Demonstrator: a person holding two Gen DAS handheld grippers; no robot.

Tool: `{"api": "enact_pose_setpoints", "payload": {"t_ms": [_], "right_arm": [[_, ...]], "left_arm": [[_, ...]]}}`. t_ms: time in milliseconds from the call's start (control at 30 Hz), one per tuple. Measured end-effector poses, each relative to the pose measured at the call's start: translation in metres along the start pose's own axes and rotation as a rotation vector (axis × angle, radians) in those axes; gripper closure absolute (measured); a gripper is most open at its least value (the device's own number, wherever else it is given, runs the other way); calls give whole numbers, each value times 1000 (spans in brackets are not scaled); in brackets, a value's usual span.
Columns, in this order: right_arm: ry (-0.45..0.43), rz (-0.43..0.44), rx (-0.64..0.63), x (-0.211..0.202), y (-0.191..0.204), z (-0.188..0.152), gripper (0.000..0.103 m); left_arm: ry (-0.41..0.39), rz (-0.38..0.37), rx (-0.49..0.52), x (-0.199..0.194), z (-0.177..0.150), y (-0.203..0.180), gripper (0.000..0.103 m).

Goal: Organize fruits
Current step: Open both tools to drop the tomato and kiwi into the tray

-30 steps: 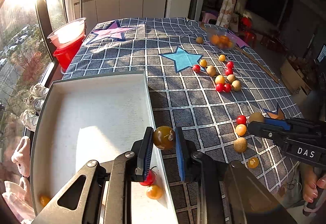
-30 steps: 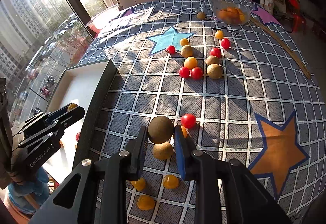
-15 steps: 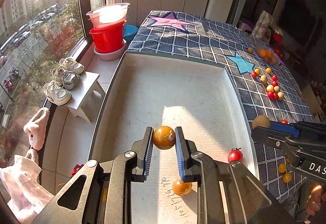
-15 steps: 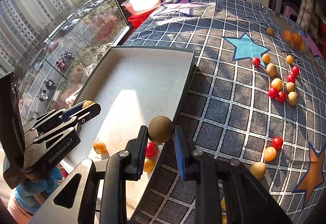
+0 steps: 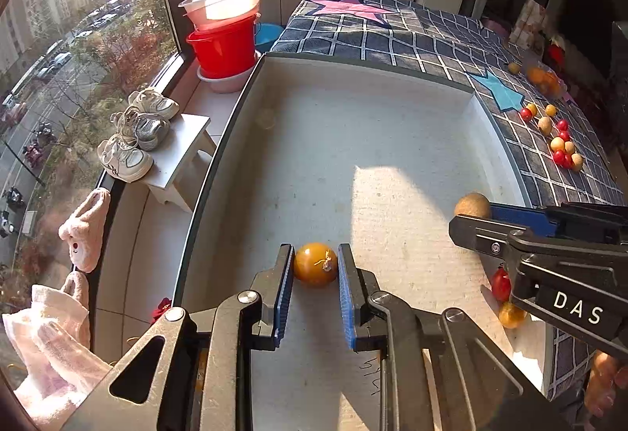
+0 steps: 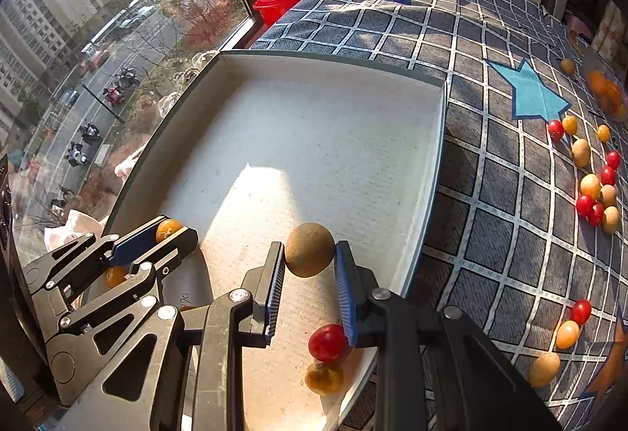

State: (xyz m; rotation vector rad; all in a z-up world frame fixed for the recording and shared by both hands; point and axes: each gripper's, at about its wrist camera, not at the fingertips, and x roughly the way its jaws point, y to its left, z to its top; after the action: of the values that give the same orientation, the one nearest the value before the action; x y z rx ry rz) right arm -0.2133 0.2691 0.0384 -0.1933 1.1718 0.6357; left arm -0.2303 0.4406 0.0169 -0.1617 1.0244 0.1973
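Observation:
My left gripper (image 5: 315, 268) is shut on an orange-yellow fruit (image 5: 315, 264) over the near left part of the white tray (image 5: 353, 125). It also shows in the right wrist view (image 6: 168, 231). My right gripper (image 6: 309, 259) is shut on a brown round fruit (image 6: 309, 248) above the tray's near right part (image 6: 433, 172); in the left wrist view the brown fruit (image 5: 472, 205) shows at its tips. A red tomato (image 6: 327, 342) and a yellow fruit (image 6: 324, 378) lie in the tray's near corner.
Several red, yellow and brown fruits (image 6: 592, 191) lie scattered on the checked cloth (image 6: 490, 176) right of the tray. A clear bowl of oranges (image 6: 606, 93) stands far right. A red bucket (image 5: 223, 46), stool and shoes (image 5: 133, 140) are left by the window.
Both grippers have moved left and forward over the tray, each still holding its fruit. The left gripper now sits lower, close to the tray floor.

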Motion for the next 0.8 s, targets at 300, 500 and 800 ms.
{"api": "enact_pose_setpoints", "payload": {"t_ms": [300, 500, 800], "right_arm": [[-4, -4, 13, 1, -4, 4, 74], [-75, 28, 50, -28, -13, 4, 49], [-137, 88, 186, -67, -52, -8, 19]], "left_arm": [[-11, 11, 10, -1, -1, -1, 80], [-52, 33, 15, -8, -3, -2, 24], [-40, 2, 22, -19, -3, -17, 24]]}}
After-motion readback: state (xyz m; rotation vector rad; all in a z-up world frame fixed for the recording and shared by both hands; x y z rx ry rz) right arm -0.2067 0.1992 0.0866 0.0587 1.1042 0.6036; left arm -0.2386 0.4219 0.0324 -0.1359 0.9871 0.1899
